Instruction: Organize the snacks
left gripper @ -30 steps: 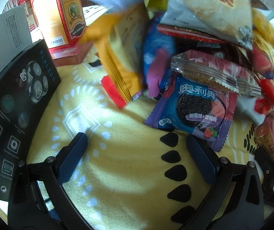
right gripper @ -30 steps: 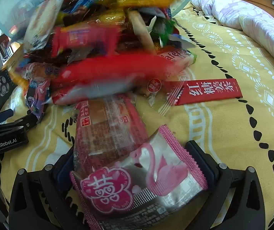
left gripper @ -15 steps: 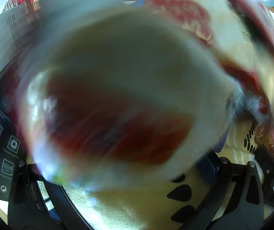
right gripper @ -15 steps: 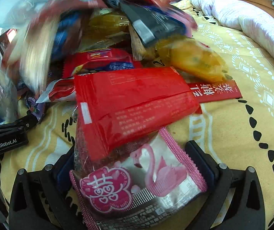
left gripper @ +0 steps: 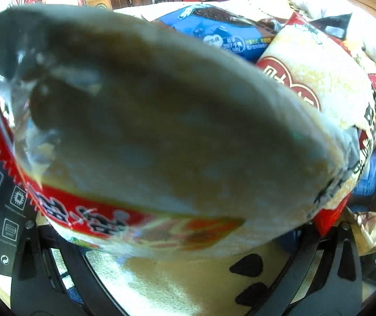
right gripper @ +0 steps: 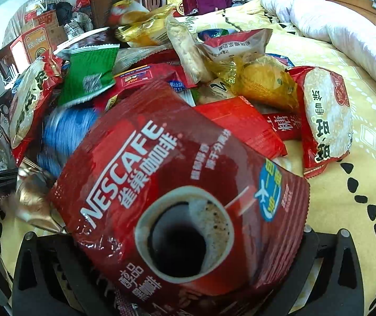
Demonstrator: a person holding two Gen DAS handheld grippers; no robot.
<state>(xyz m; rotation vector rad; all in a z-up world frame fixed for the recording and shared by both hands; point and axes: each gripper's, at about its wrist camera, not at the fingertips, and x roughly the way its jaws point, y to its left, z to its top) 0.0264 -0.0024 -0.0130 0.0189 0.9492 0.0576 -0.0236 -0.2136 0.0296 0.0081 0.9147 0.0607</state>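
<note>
The Nescafé sachet (right gripper: pixel 185 197) lies across the right gripper (right gripper: pixel 185 239), its jaws spread wide and holding nothing; the left gripper (left gripper: pixel 177 237), likewise spread, sits under a rice-cracker packet (left gripper: pixel 161 131)

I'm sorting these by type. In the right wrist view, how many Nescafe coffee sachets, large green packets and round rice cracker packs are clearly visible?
Nescafe coffee sachet: 1
Large green packet: 1
Round rice cracker packs: 2
Total: 4

Both tongs' tips buried under rice cracker pack (left gripper: pixel 161 121) and Nescafe sachet (right gripper: pixel 188 197).
</note>
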